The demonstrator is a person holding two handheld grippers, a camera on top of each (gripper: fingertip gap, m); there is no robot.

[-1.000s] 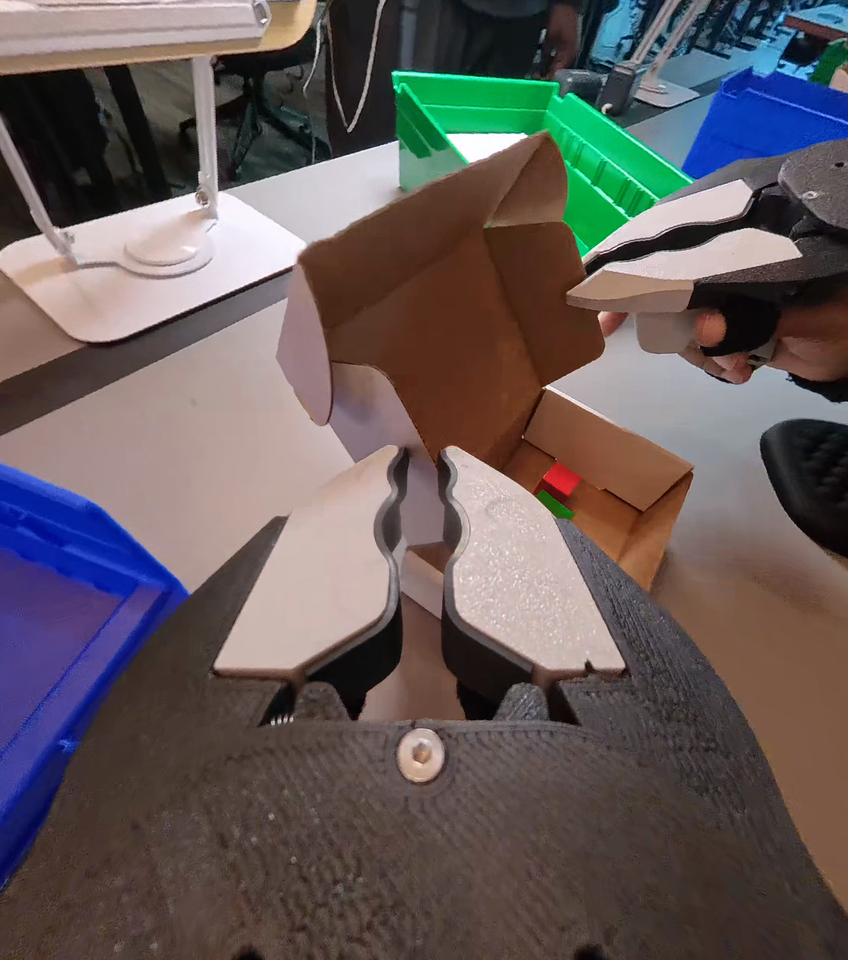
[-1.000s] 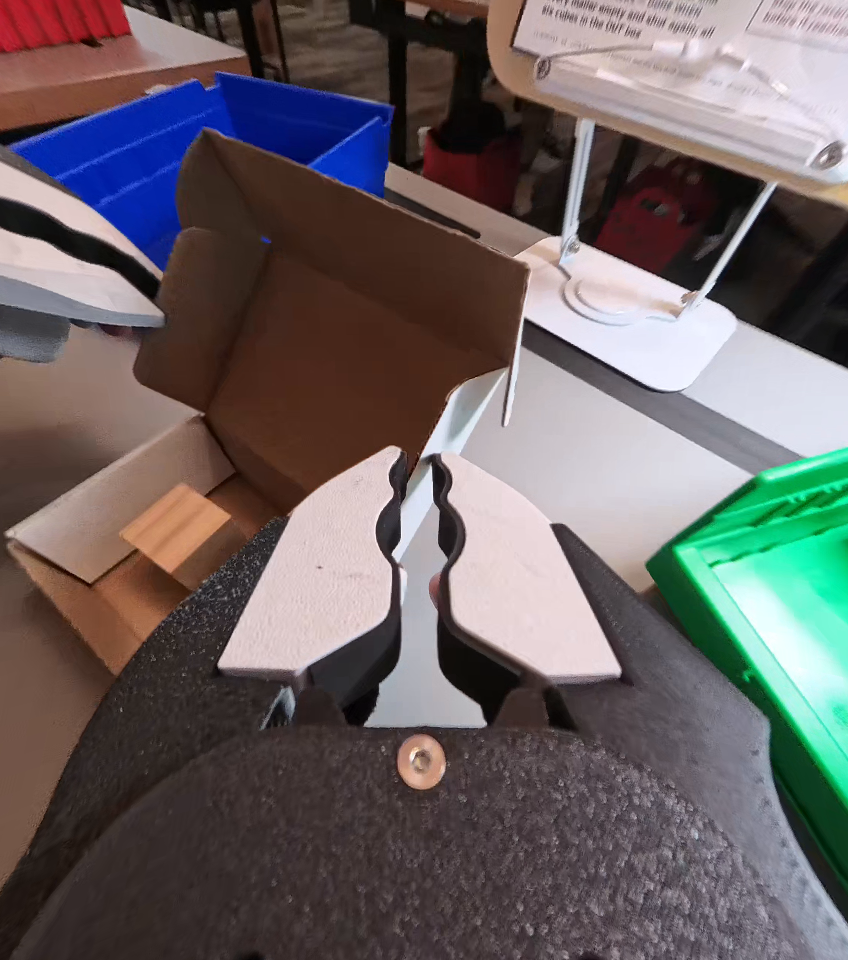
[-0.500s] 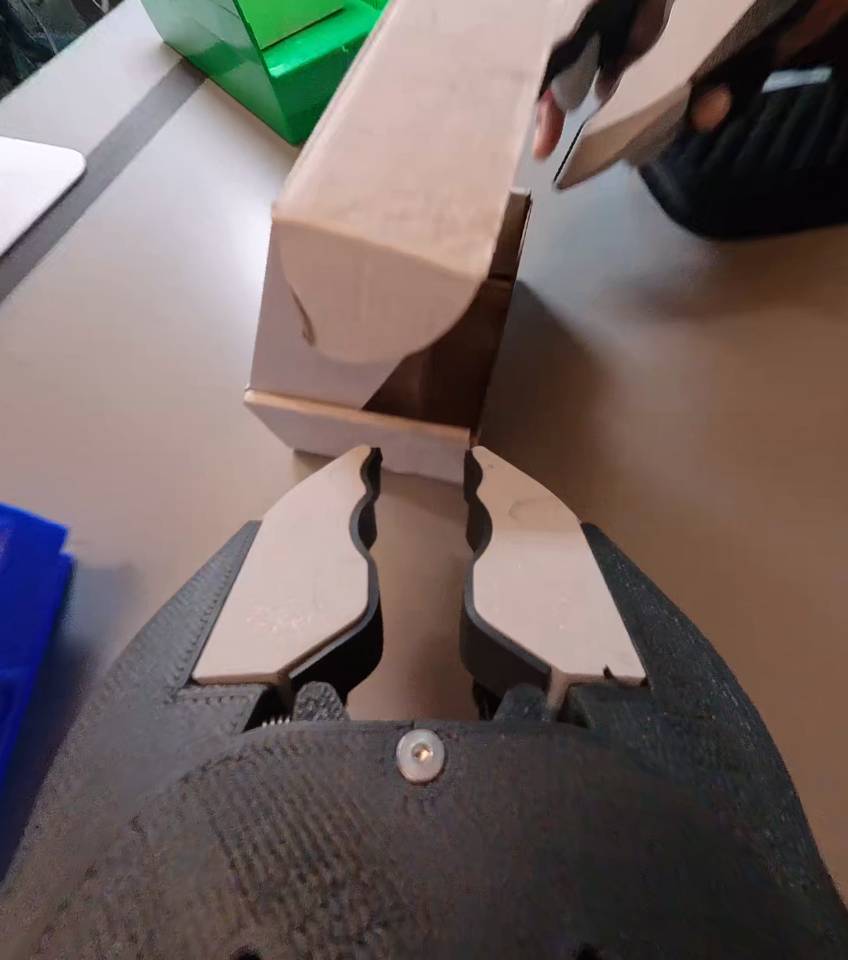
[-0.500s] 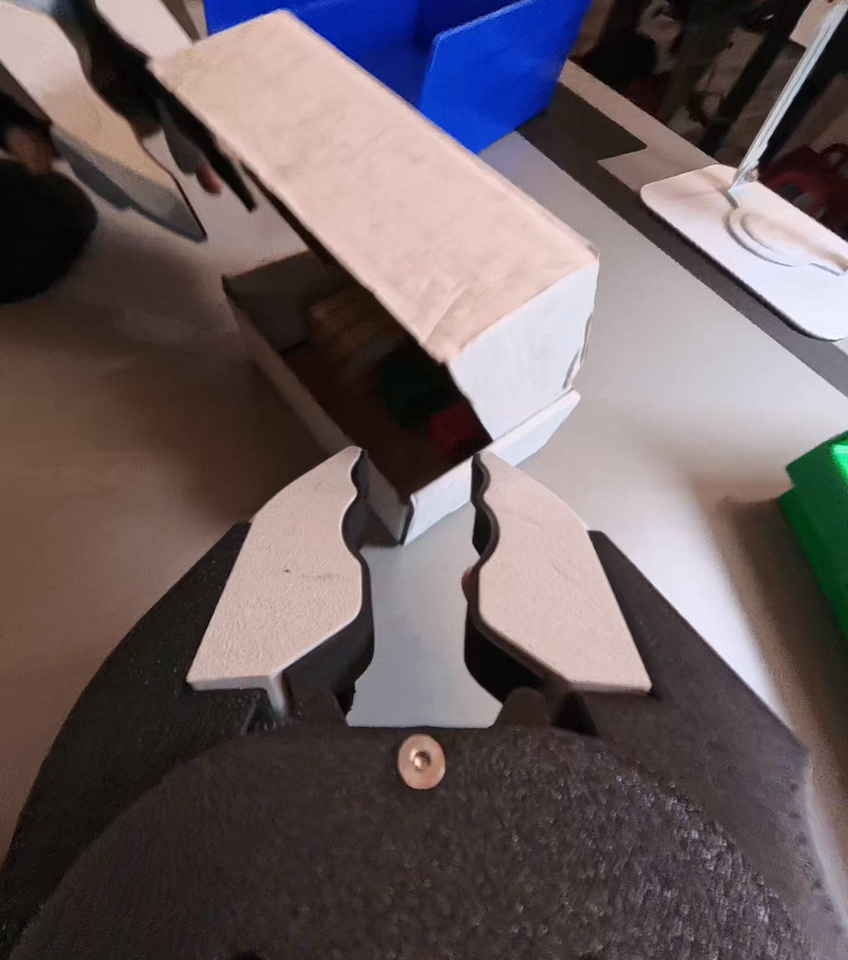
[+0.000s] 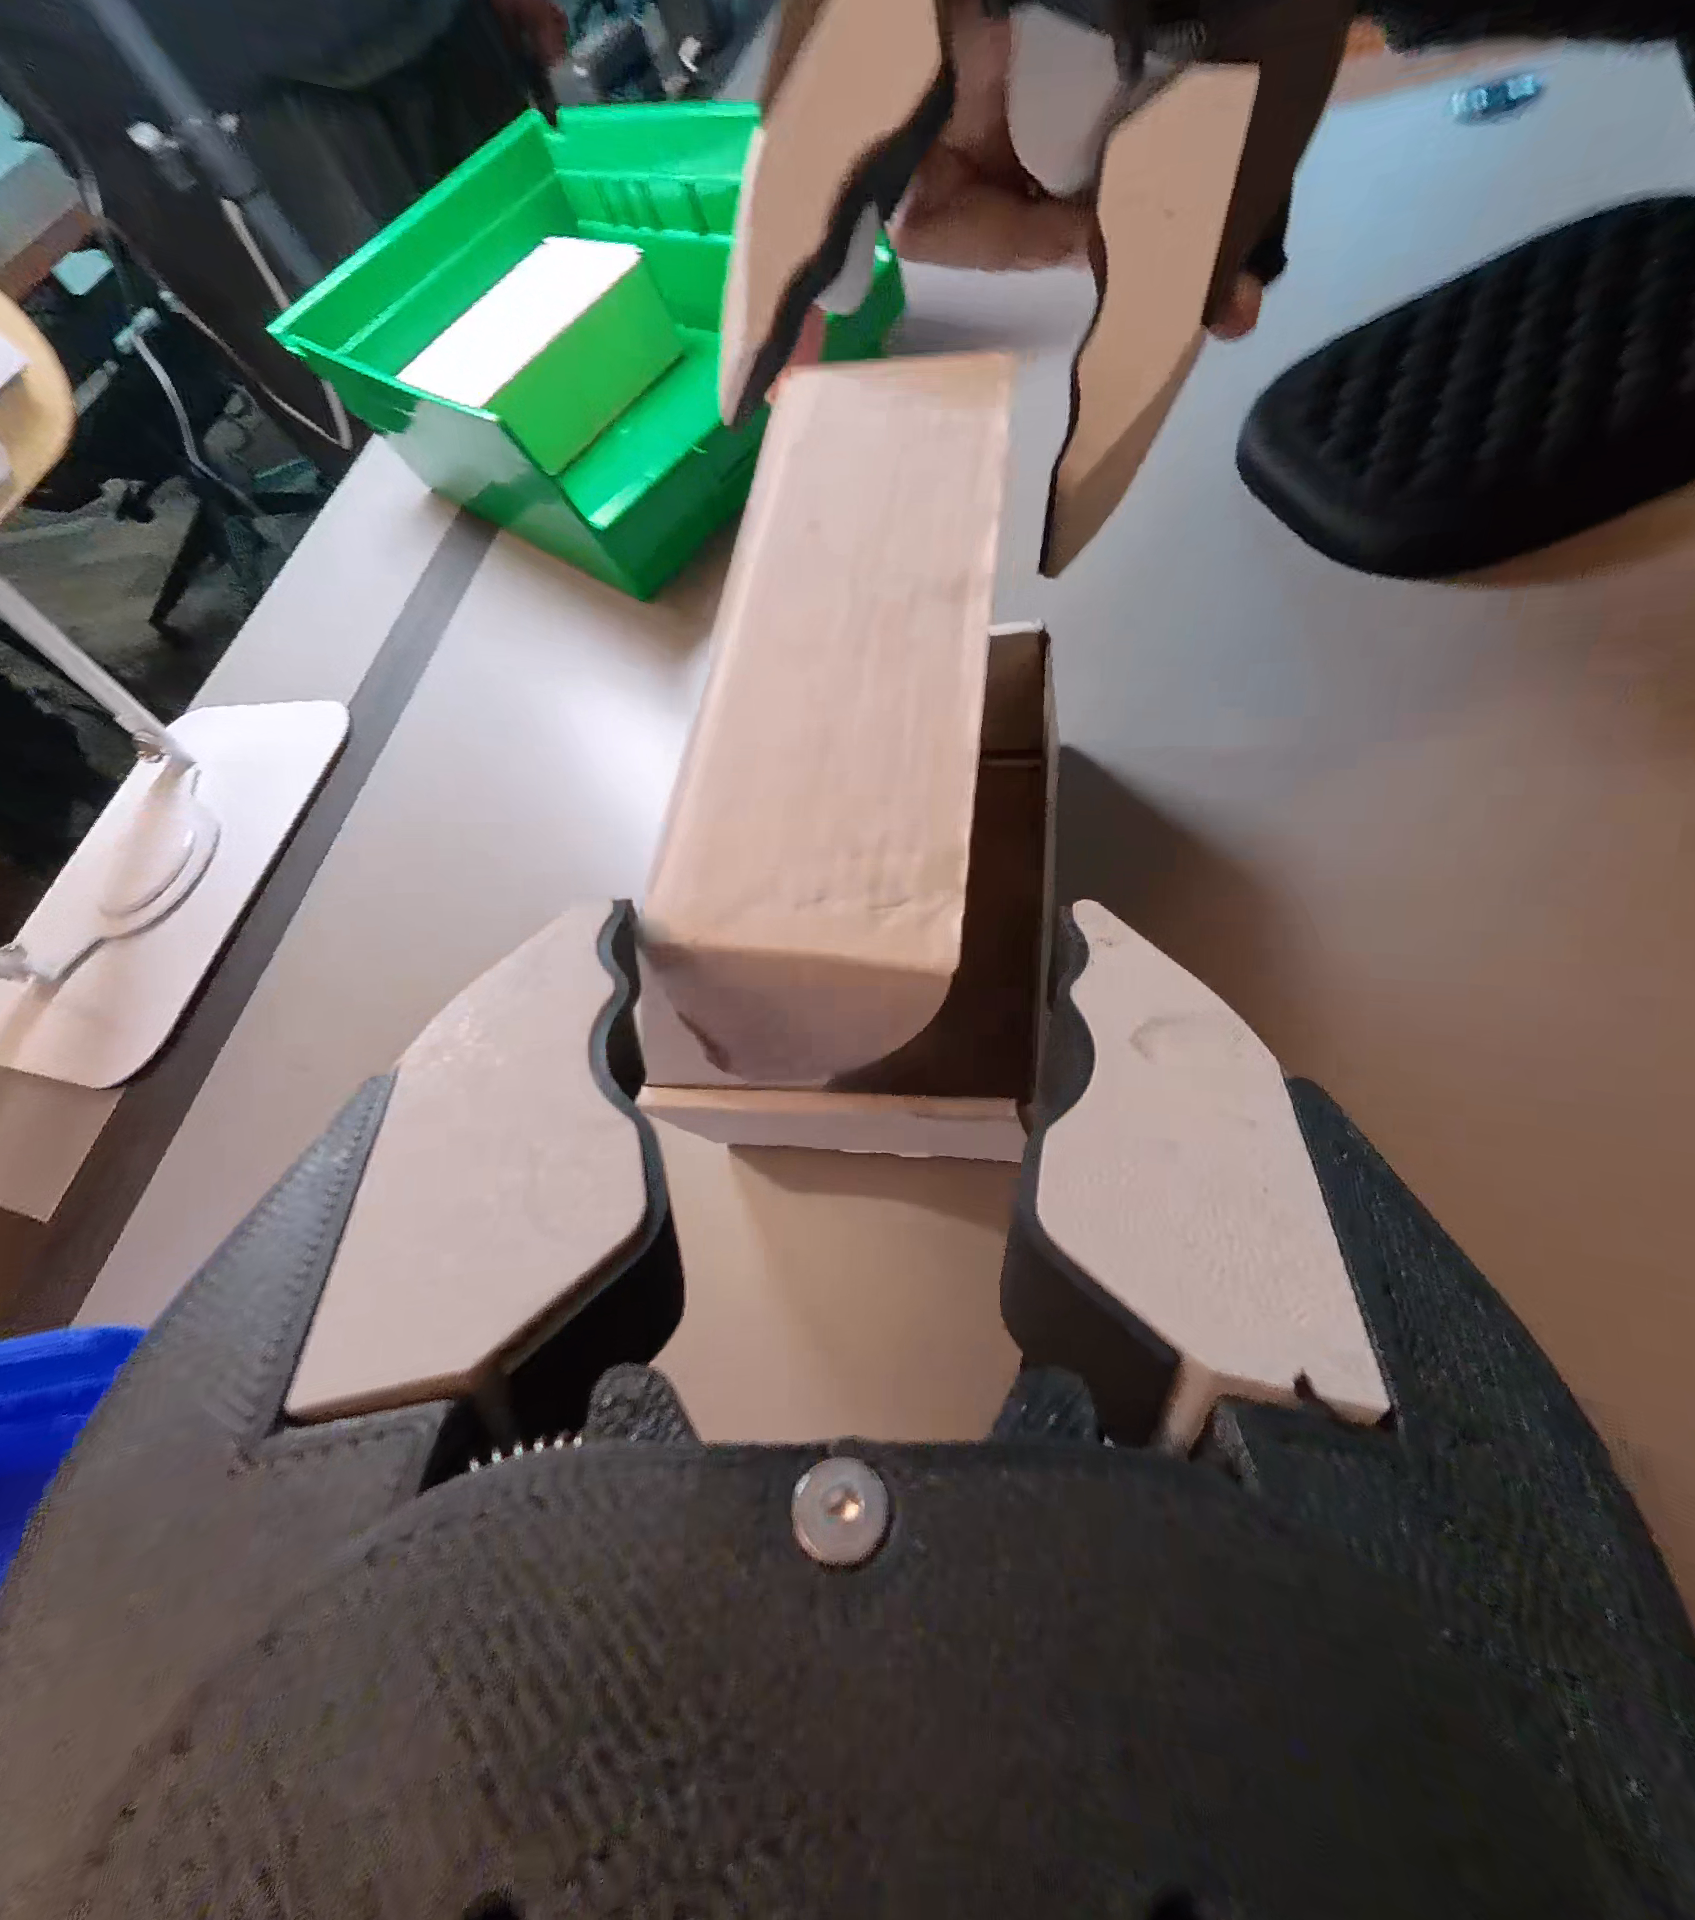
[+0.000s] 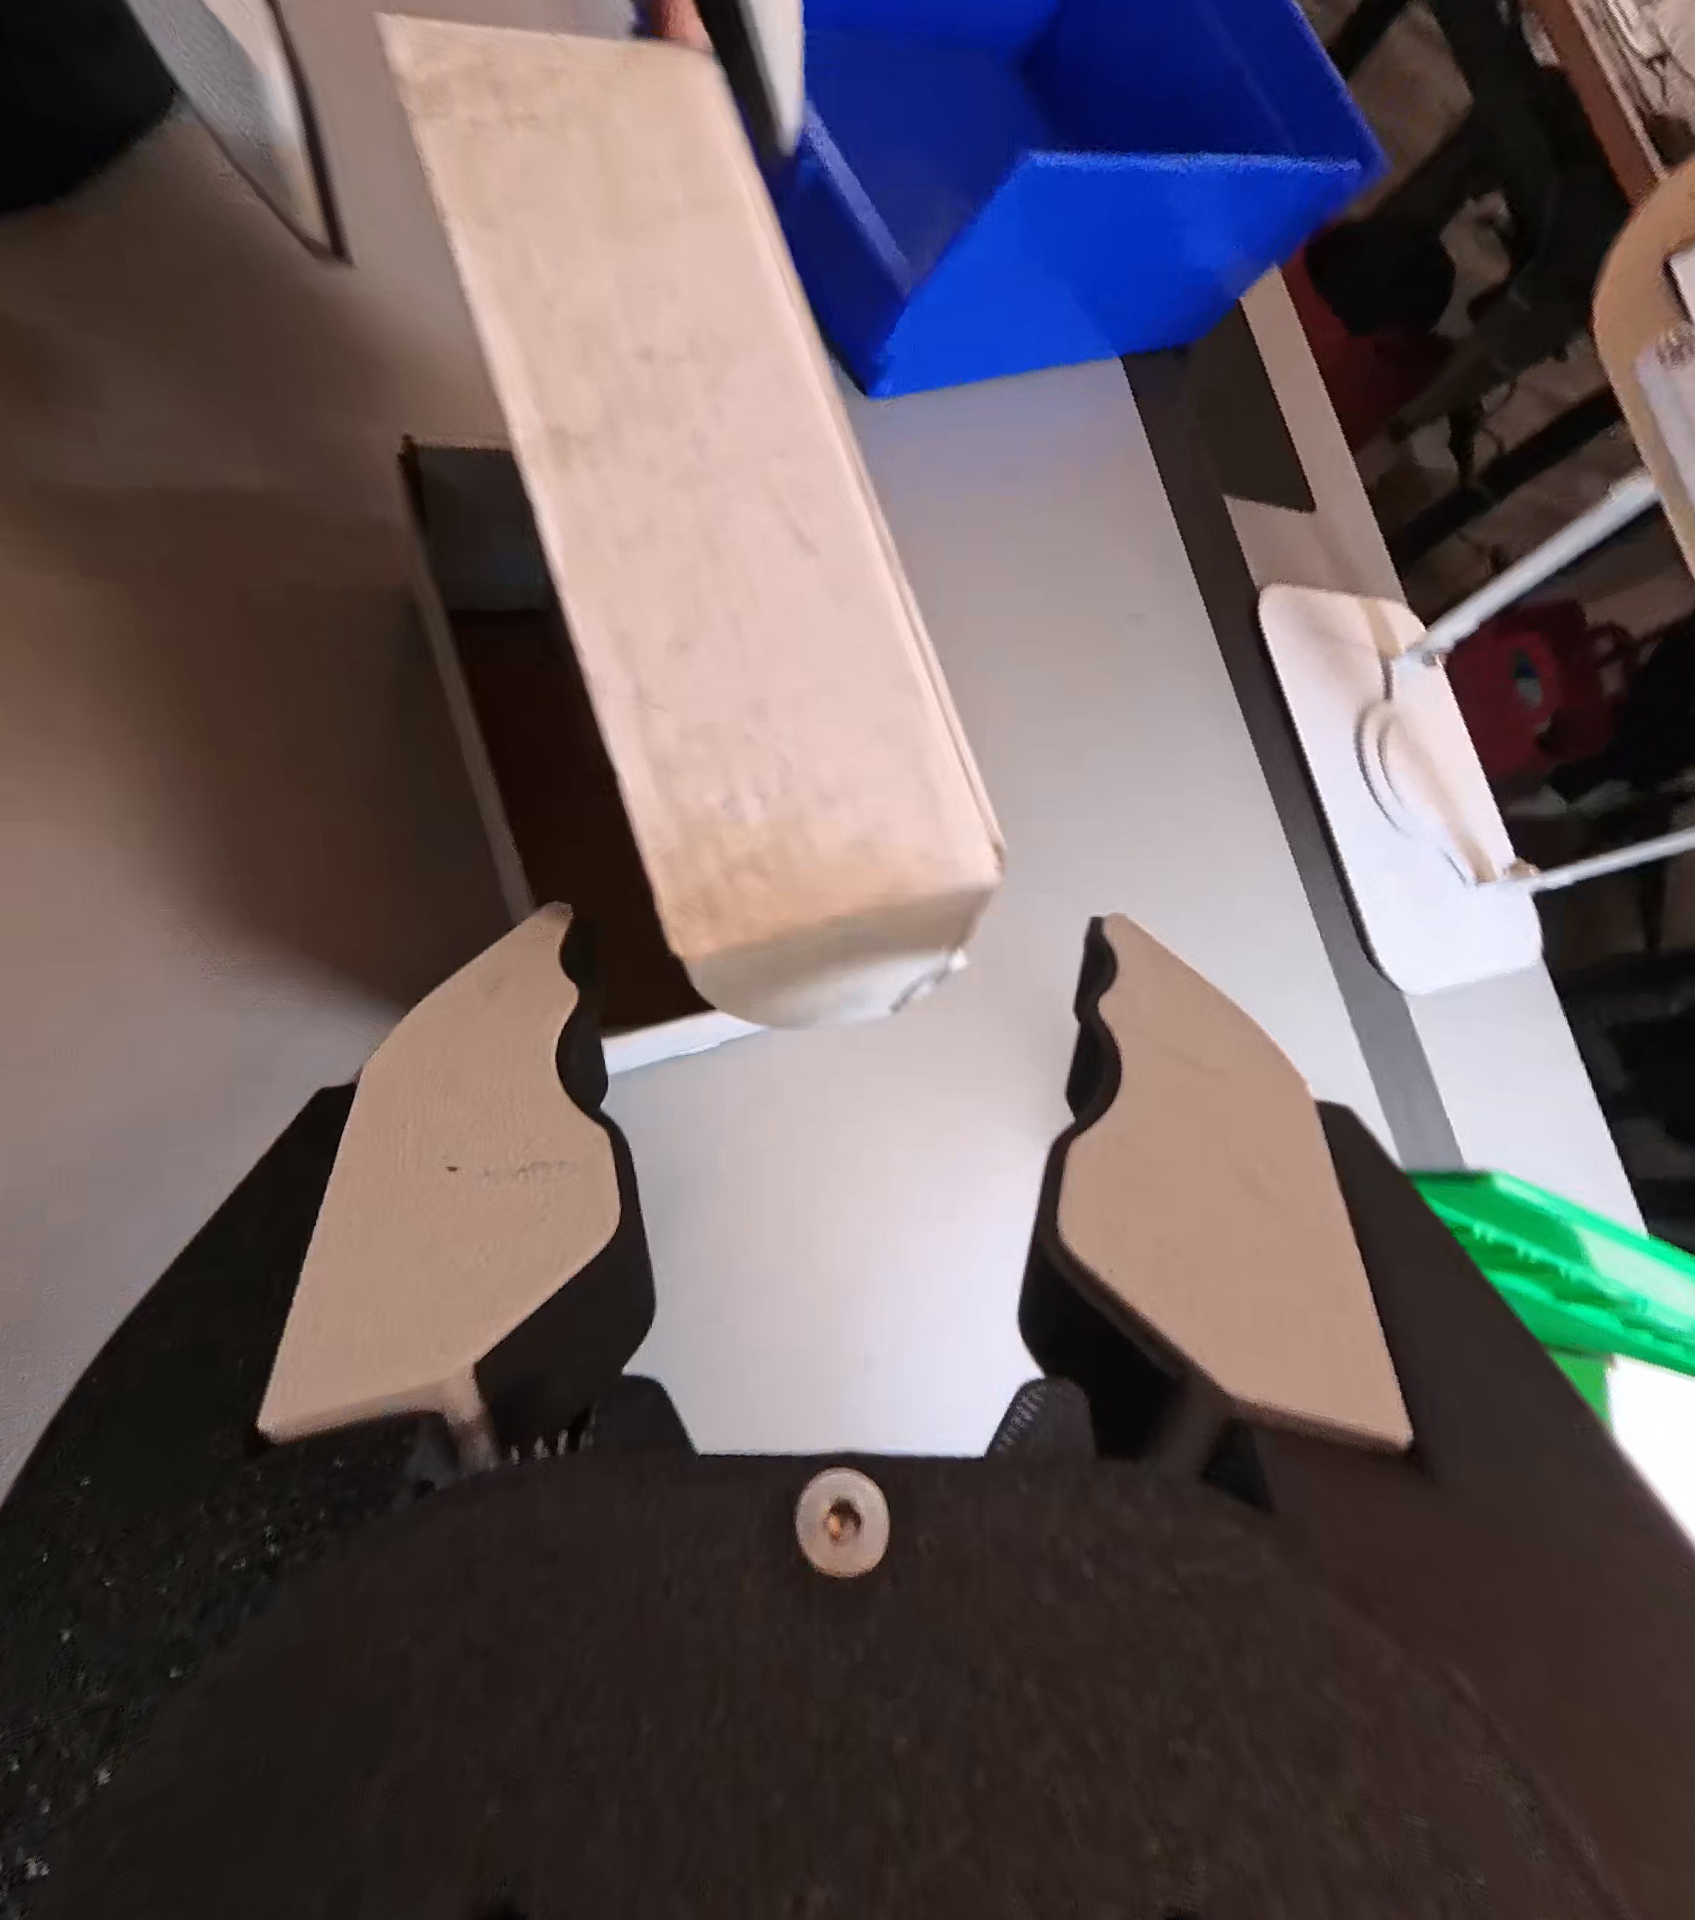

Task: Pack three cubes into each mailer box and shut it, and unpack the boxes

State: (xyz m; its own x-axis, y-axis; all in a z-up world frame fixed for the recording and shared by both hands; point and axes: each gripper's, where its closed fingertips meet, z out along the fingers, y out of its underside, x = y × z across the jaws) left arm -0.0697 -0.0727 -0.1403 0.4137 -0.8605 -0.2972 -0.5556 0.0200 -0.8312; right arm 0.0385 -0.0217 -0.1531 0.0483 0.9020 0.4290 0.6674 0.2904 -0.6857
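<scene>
Both grippers, left (image 5: 838, 1023) and right (image 6: 827, 982), are spread empty; the box (image 5: 838, 727) lid must be pressed shut.

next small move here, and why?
Probably press the lid down and tuck its front flap into the mailer box. It hangs partly raised, with a dark gap along one side. The left gripper and right gripper are both open at the box's opposite ends, gripping nothing.
</scene>
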